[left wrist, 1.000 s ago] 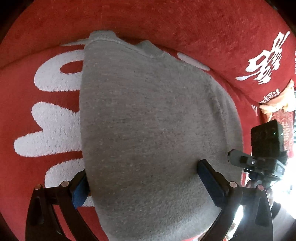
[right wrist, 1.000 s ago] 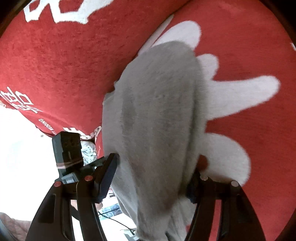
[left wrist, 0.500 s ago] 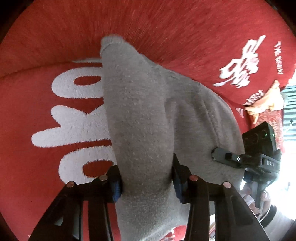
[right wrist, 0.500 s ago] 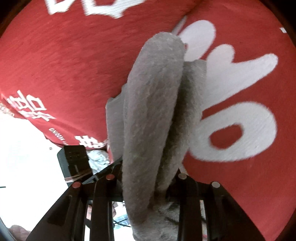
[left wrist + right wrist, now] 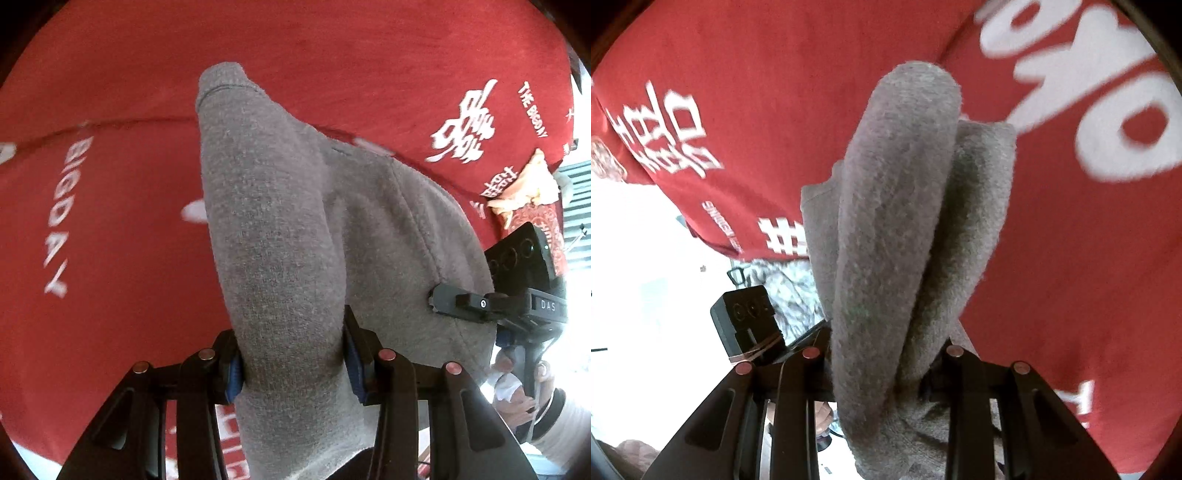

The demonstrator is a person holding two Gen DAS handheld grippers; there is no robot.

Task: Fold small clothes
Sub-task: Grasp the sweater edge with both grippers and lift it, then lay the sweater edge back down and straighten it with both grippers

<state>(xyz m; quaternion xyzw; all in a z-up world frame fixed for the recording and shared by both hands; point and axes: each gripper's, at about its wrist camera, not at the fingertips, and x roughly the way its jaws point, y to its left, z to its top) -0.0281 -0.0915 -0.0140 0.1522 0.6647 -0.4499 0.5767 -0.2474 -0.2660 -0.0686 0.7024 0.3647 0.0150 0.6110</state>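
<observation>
Grey fleece garment point(image 5: 273, 236) hangs bunched above the red cloth point(image 5: 110, 240) with white lettering, pinched at two places. Left tongs point(image 5: 293, 363) are clamped on a thick fold of it, blue pads pressed into the fabric on both sides. Right tongs point(image 5: 882, 363) likewise grip a doubled roll of the same garment point(image 5: 897, 221). From the left wrist view the right tongs' black housing point(image 5: 517, 280) sits just beside the garment's edge
</observation>
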